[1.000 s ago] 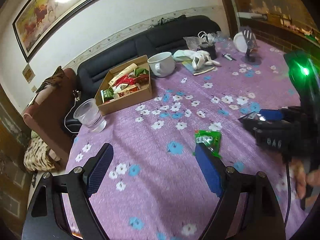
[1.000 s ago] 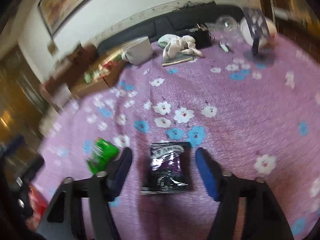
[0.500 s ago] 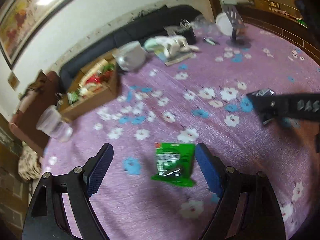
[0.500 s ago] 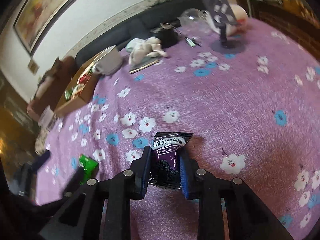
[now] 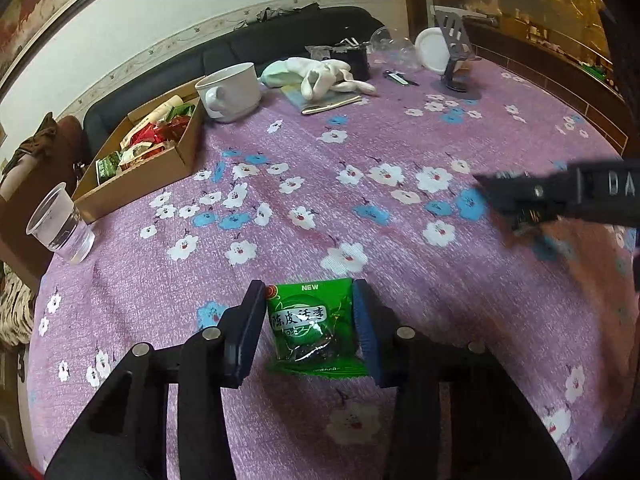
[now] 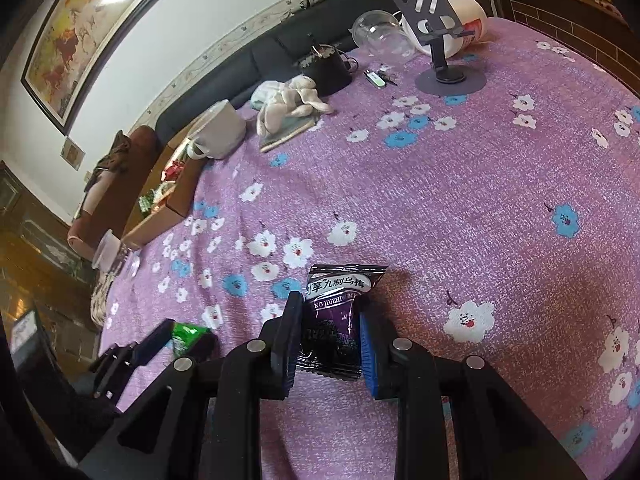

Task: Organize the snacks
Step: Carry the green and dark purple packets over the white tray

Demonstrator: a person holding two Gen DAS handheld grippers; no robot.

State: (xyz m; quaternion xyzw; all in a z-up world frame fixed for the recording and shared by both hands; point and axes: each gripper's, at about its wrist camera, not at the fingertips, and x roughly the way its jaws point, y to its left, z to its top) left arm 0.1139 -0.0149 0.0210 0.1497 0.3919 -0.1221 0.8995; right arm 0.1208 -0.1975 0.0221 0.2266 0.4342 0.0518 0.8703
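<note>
left gripper (image 5: pixel 310 322) has just been closing and now clamps the green plastic snack packet (image 5: pixel 310 322) lying on the purple flowered tablecloth (image 5: pixel 400 140). right gripper (image 6: pixel 328 334) clamps the dark purple foil snack packet (image 6: pixel 334 316). the open cardboard box of snacks (image 5: pixel 152 148) sits well apart.

My left gripper (image 5: pixel 310 328) is matte black plastic, its two arms angular, with round silver screw heads along the linkages and dark blue ribbed pads (image 5: pixel 365 326) inside the fingers. My right gripper (image 6: pixel 328 340) matches; at the left view's right edge its body shows pale embossed letters "DA".
</note>
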